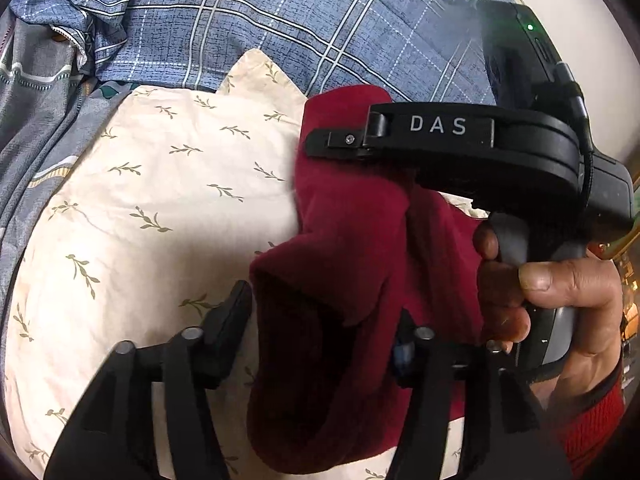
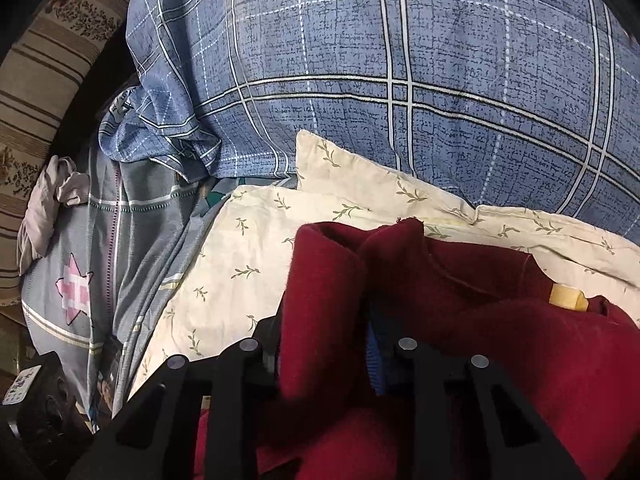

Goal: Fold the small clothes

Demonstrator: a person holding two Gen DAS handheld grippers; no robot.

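Dark red knit garment (image 1: pixel 352 216), lifted in bunched, hanging folds above a cream pillow with a leaf-sprig print (image 1: pixel 160 184); its lower part rests on or just over the pillow, and contact cannot be told for certain. A cream label (image 2: pixel 566 298) shows in an opening of the cloth in the right wrist view. The left gripper (image 1: pixel 320 320) has a fold of the garment between its fingers, with the jaws standing fairly wide, so that whether they pinch the cloth or merely straddle it cannot be told. The right gripper (image 2: pixel 324 344) has its jaws drawn in on a thick upright fold of the same garment, which fills the gap between them; the person's right hand (image 1: pixel 560 292) grips its handle. Judged from this, folding is at an early or middle stage: the garment is gathered and raised, no flat, squared fold shows, and laying out and creasing remain. The pillow offers open surface to the left of the garment. A blue checked quilt (image 2: pixel 400 80) rises just behind the pillow's far edge, and a grey patterned bedcover (image 2: pixel 132 240) borders its left side, so room runs leftward and toward the viewer rather than forward.
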